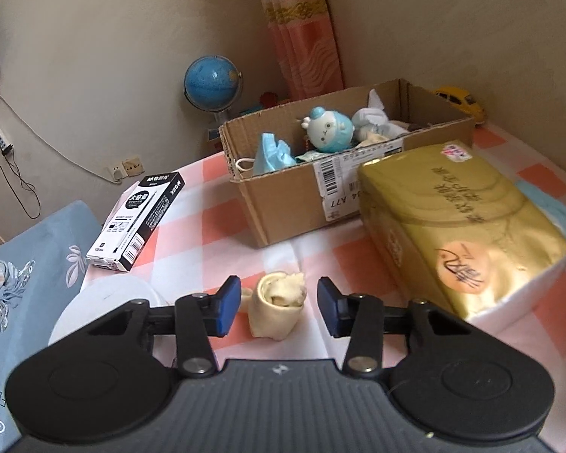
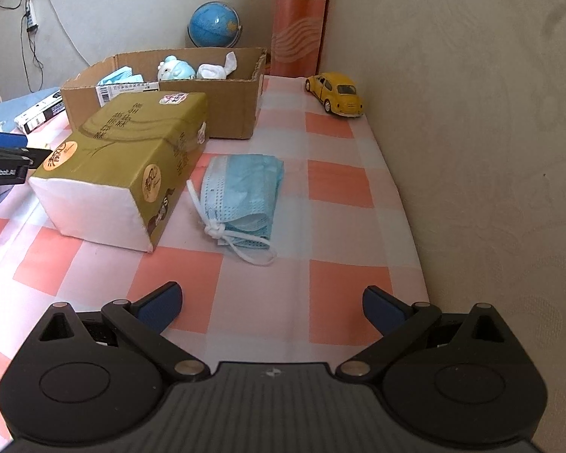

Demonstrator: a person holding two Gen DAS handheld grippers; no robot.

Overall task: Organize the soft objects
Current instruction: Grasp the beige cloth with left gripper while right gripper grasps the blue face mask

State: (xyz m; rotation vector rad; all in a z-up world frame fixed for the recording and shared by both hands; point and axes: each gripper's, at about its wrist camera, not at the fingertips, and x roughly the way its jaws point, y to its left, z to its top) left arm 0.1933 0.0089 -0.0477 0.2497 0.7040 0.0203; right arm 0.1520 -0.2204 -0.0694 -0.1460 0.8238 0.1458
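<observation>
Left gripper [image 1: 278, 307] low over checked tablecloth [image 1: 320, 260], jaws partly open around rolled cream cloth [image 1: 277, 307], pads not touching it. Right gripper [image 2: 271, 307] wide open, empty, above cloth short of blue face mask [image 2: 241, 198]. Gold tissue pack [image 2: 132, 158] beside mask. Cardboard box [image 1: 290, 196] behind holds plush toy [image 1: 330, 130], masks.

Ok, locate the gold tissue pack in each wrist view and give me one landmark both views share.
Left wrist view: the gold tissue pack fills the right side, in front of and right of the cardboard box.
Right wrist view: the pack sits left of centre, in front of the box, with a blue face mask to its right.
Shared landmark: the blue globe behind the box.
</observation>
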